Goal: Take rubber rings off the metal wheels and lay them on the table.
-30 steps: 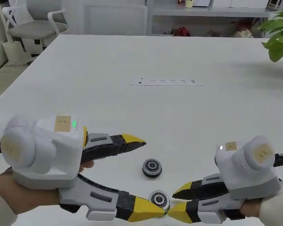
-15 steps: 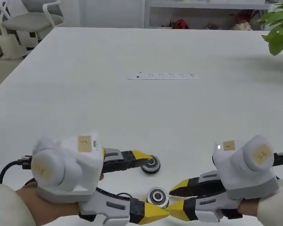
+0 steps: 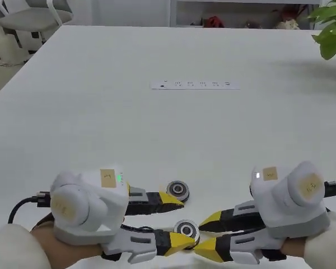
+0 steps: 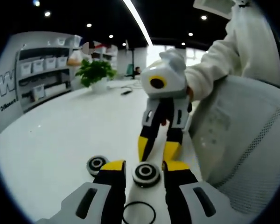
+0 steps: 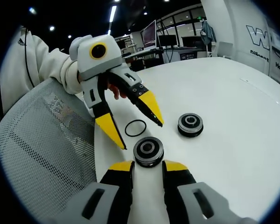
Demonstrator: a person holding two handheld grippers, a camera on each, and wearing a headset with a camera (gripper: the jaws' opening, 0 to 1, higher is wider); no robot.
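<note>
Head view showed both grippers low over the white table (image 3: 157, 129), meeting at a metal wheel (image 3: 186, 228) near its front edge. The left gripper (image 3: 189, 221) pointed at that wheel from the left with its jaws spread wide, one tip on either side of it; whether they touched it could not be told. The right gripper (image 3: 197, 239) faced the wheel from the opposite side, jaws parted as well, tips just short of it and holding nothing. A second wheel (image 3: 177, 190) lay just beyond the first, apart from it. Right gripper view showed a loose black rubber ring (image 5: 135, 128) lying flat near the first wheel, between the left gripper's jaws. A power strip (image 3: 194, 85) lay well beyond the wheel.
</note>
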